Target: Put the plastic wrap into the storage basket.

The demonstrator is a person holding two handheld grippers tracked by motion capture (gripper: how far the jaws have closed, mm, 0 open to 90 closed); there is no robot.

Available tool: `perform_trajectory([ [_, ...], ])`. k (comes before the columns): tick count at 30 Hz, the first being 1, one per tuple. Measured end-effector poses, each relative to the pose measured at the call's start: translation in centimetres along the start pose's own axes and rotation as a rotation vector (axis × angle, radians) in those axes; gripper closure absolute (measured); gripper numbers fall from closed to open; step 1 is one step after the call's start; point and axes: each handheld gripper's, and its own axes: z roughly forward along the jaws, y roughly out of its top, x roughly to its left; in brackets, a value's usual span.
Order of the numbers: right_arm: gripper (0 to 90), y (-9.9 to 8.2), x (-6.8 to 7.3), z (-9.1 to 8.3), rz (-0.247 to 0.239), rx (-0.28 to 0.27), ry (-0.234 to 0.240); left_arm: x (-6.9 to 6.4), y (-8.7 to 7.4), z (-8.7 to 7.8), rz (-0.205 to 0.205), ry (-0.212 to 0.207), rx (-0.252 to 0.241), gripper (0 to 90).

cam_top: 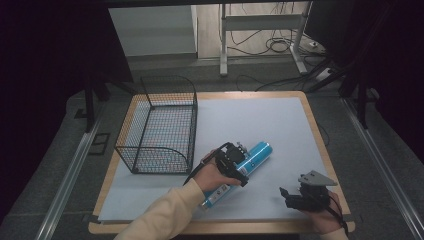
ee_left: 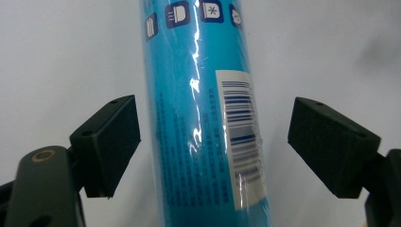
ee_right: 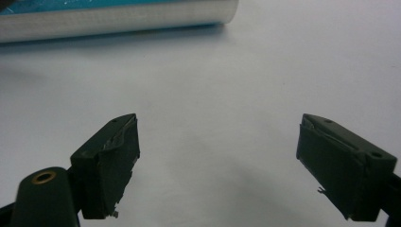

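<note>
From the high view we see a blue tube (cam_top: 248,161) lying on the pale sheet (cam_top: 260,125) that covers the desk (cam_top: 315,131), a little toward 5 o'clock of the sheet's middle, its long axis running from 7 o'clock up to 1 o'clock. The left gripper (cam_top: 234,159) sits right over the tube's midsection, carried by the left hand (cam_top: 210,177) in a cream sleeve. At 9 o'clock of the tube stands a black wire basket (cam_top: 159,125), near it but apart. The right gripper (cam_top: 300,195) rests toward 4 o'clock, well apart from the tube, near the desk's front edge, in the right hand (cam_top: 327,212).

In the left gripper view the tube (ee_left: 203,118) runs from 6 o'clock to 12 o'clock straight between the fingers (ee_left: 111,142). They are spread, one on either side, and we see pale sheet between each pad and the tube (so nothing is pinched). A white barcode label faces us on the tube's side toward 3 o'clock.

In the right gripper view the fingers (ee_right: 111,163) are spread wide over bare sheet with nothing between them. The tube's silvery end (ee_right: 142,16) lies across at 11 o'clock, well clear of them.
</note>
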Motion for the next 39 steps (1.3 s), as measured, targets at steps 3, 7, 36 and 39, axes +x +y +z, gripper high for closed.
perform_trajectory([
  [3,14.3,0.0,0.0,0.0,-0.002,0.0,0.0,0.1,0.2,0.7,-0.022,-0.004,0.017,17.8],
  [7,14.3,0.1,0.0,-0.1,0.002,-0.003,0.0,0.3,0.4,1.4,-0.03,-0.001,0.059,20.4],
  [36,14.4,0.1,-0.2,-0.1,0.008,-0.013,-0.015,1.6,0.8,2.6,-0.112,-0.075,0.142,31.4],
  [39,14.4,0.1,-0.2,-0.2,0.01,-0.016,-0.017,1.6,0.9,2.6,-0.104,-0.075,0.159,31.3],
])
